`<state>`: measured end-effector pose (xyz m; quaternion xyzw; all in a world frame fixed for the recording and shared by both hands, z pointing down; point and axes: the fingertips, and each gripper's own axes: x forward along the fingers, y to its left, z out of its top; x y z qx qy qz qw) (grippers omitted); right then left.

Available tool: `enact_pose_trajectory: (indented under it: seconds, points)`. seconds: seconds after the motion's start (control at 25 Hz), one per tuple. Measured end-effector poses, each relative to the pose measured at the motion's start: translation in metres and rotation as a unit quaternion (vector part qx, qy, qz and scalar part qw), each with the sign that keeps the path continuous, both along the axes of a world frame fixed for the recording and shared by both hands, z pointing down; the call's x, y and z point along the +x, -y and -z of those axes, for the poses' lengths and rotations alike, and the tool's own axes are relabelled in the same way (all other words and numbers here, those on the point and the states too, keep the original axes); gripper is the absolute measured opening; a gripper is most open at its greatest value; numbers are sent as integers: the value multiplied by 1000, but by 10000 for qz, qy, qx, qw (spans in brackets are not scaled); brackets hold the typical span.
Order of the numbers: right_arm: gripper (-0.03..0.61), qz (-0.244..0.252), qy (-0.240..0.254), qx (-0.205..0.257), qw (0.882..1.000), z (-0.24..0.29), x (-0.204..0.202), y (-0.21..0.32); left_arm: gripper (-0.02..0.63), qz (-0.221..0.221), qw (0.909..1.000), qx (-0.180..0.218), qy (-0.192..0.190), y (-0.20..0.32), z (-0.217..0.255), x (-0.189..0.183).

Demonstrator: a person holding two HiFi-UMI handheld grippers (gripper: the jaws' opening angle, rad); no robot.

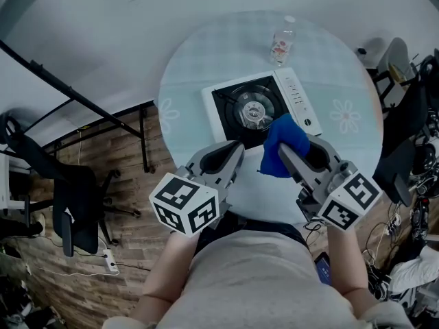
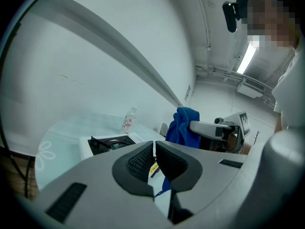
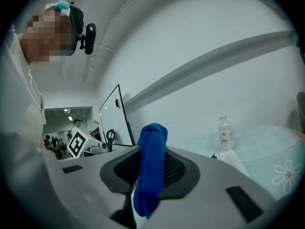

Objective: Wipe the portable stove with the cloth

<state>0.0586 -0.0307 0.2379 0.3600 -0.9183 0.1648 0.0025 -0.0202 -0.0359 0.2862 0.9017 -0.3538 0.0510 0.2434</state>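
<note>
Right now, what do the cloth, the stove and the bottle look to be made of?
Cloth: soft blue fabric, likely microfibre; it folds and droops limply. Portable stove: white painted metal casing, probably, with a dark burner well; flat, hard edges. Bottle: clear plastic, seemingly; see-through with a printed label.

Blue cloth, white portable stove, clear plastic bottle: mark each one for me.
Blue cloth [image 1: 284, 141]: head view, middle of the bunched fabric.
White portable stove [image 1: 255, 110]: head view, centre burner.
Clear plastic bottle [image 1: 281, 45]: head view, labelled body.

Wood-plank floor [image 1: 137, 238], white wall [image 1: 103, 40], black office chair [image 1: 75, 204], round table [image 1: 199, 60]
</note>
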Motion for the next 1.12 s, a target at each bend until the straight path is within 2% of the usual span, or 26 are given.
enact_pose_trajectory:
  seconds: [0.24,0.72,1.12]
  points:
    - [97,237,-147,-97,9996,-4,-7,-4,32,67,10000,-38,2,-4,-3,-5]
    - [97,1213,-714,-88,9900,-9,-24,-21,32,-10,9999,-122,39,-15,-8,-2]
    - [97,1242,-852,1,9886,-9,-19,-15,32,-46,9998,-137,115,-13,-14,5]
